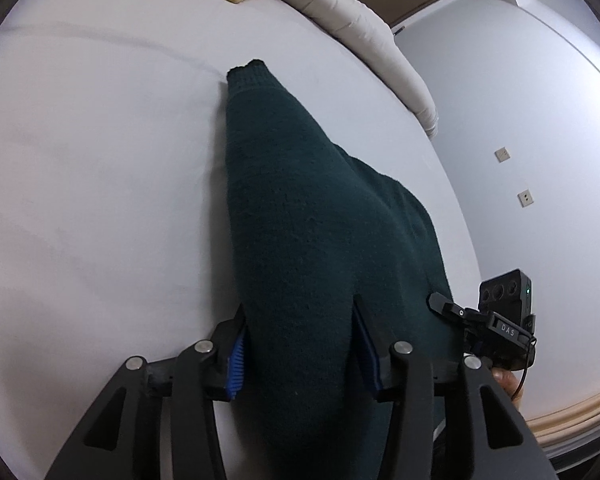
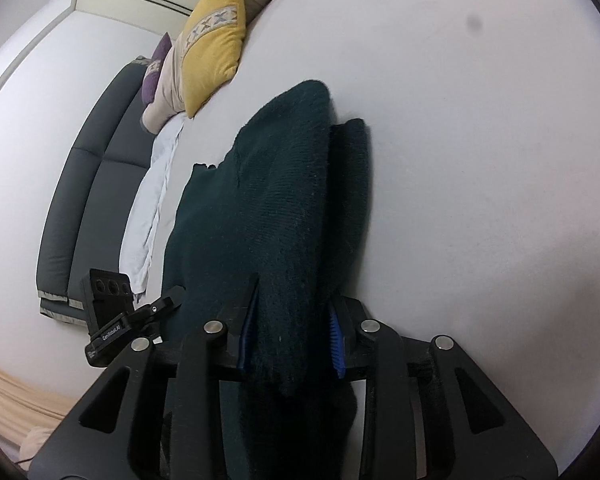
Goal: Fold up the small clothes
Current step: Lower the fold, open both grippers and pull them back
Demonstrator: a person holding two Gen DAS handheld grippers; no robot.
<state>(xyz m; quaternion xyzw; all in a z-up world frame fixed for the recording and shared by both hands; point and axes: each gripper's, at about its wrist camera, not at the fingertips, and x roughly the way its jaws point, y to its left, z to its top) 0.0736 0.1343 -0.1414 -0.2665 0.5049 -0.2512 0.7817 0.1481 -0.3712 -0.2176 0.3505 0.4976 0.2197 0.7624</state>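
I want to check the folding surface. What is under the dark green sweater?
The dark green sweater lies on the white bed sheet, which shows all around it. Whether anything else lies beneath cannot be seen; the knit covers that part completely.

White bed (image 1: 80,180) w/ smooth sheet. On it: dark green knit garment (image 1: 300,220) mid-bed, yellow cushion (image 2: 214,44) + beige bedding (image 1: 364,28) at far edge.
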